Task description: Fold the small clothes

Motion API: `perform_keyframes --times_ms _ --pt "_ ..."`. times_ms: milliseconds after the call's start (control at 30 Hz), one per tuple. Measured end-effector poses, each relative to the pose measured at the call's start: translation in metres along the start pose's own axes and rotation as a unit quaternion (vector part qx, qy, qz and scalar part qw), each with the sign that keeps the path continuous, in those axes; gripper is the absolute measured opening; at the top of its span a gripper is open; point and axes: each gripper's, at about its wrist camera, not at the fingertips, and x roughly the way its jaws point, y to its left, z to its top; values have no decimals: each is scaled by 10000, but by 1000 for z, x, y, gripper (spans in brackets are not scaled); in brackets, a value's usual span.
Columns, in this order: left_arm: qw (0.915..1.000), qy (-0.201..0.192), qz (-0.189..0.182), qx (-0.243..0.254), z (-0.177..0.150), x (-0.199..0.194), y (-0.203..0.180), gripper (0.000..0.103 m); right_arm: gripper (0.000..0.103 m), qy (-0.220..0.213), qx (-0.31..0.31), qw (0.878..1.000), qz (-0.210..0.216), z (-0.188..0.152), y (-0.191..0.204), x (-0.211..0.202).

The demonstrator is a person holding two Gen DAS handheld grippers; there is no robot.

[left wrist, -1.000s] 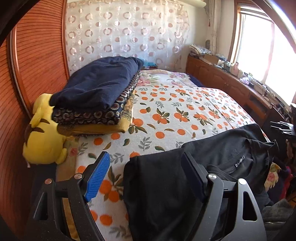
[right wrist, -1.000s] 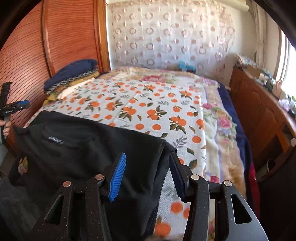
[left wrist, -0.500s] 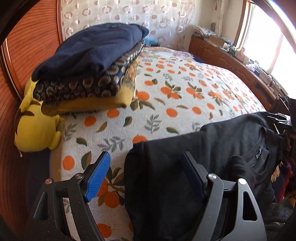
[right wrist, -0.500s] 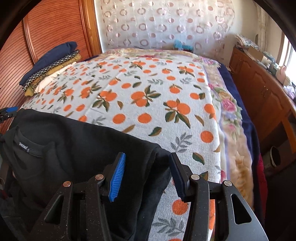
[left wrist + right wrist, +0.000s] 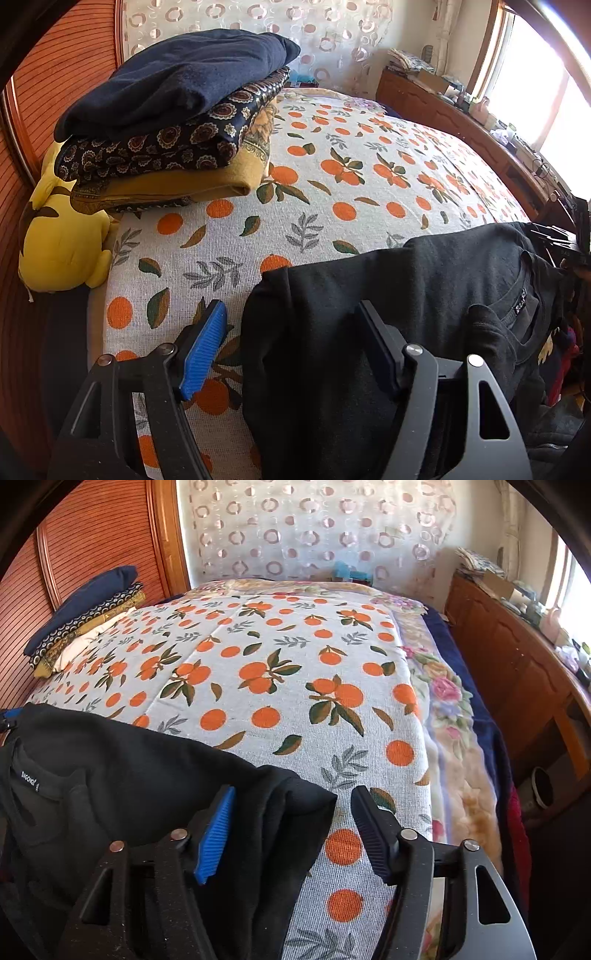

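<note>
A black sweatshirt (image 5: pixel 424 288) lies spread across the near edge of the orange-print bed cover (image 5: pixel 332 192), its collar label facing up. My left gripper (image 5: pixel 291 310) straddles the sweatshirt's left corner. Its jaws are closing, and the blue left pad (image 5: pixel 203 350) stands clear of the cloth. In the right wrist view the sweatshirt (image 5: pixel 129 760) fills the lower left. My right gripper (image 5: pixel 293 794) has the garment's right corner between its jaws, which are opening. Its right pad (image 5: pixel 373 834) is off the fabric, over the bed cover (image 5: pixel 295 664).
A stack of folded clothes (image 5: pixel 177 110) sits at the bed's far left, beside a ribbed wooden panel (image 5: pixel 74 55); it shows in the right wrist view too (image 5: pixel 85 624). A yellow plush toy (image 5: pixel 59 240) lies below it. A cluttered wooden cabinet (image 5: pixel 517 657) runs along the bed's right side.
Both grippers came down toward the bed and the sweatshirt settled flatter on the cover. The right jaws spread wider off the cloth. The left jaws narrowed a little.
</note>
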Motion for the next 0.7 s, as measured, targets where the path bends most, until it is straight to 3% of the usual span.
perform_keyframes --times_ms 67,133,200,367,433,467,700 --pt "10000 3 -18 7 1 0 0 70 66 -25 -11 10000 10 -1 0 1" --pt "9999 19 -168 22 2 0 -1 59 66 -40 -55 10000 23 -3 1 1" --pt "9997 56 -229 12 4 0 -1 57 65 -49 -66 10000 54 -4 1 0" --pt "9996 119 -232 81 7 2 -5 36 41 -91 -200 9995 228 -7 7 -4" --pt "9995 104 -260 138 8 1 -9 17 20 -69 -243 9987 438 -9 10 -6" --pt "9993 86 -304 183 7 -2 -11 14 18 -67 -255 9986 461 -11 11 -8" --pt "9969 -512 -344 492 13 -54 -31 10 12 -600 -177 9942 870 -17 9 -51"
